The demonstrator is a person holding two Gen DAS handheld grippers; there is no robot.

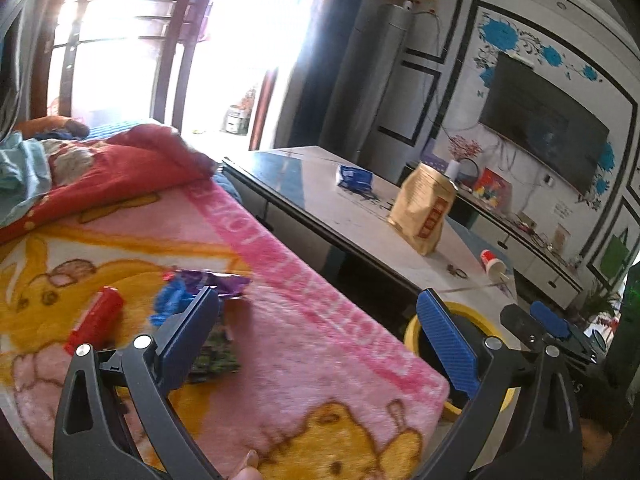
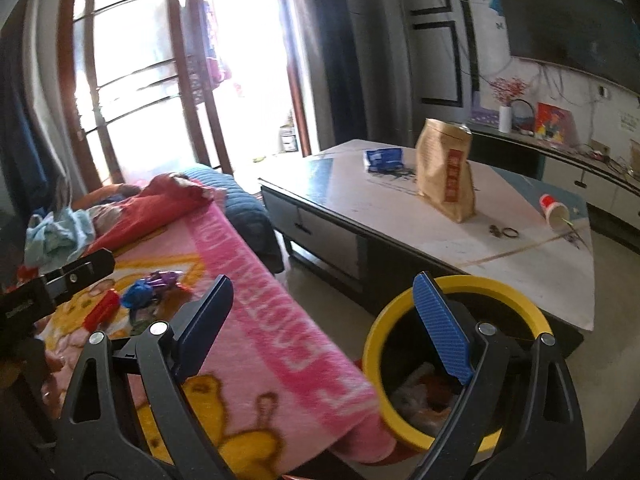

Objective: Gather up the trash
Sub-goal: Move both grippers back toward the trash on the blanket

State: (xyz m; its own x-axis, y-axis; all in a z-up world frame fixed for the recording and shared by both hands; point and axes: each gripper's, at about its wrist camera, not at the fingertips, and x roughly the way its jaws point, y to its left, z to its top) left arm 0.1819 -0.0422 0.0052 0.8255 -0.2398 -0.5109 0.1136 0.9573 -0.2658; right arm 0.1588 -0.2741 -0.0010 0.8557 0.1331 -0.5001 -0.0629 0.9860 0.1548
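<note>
Several wrappers lie on a pink cartoon blanket: a red one, a blue one, a purple one and a dark green packet. My left gripper hovers open over the blanket just right of them, with nothing between its jaws. A yellow-rimmed bin with trash inside stands on the floor by the blanket's edge. My right gripper is open and holds nothing, its right finger over the bin's mouth. The same red wrapper and blue wrapper show at the left.
A low white table behind the bin carries a brown paper bag, a blue packet, a tipped paper cup and small rings. Crumpled red bedding lies further back. A TV cabinet lines the right wall.
</note>
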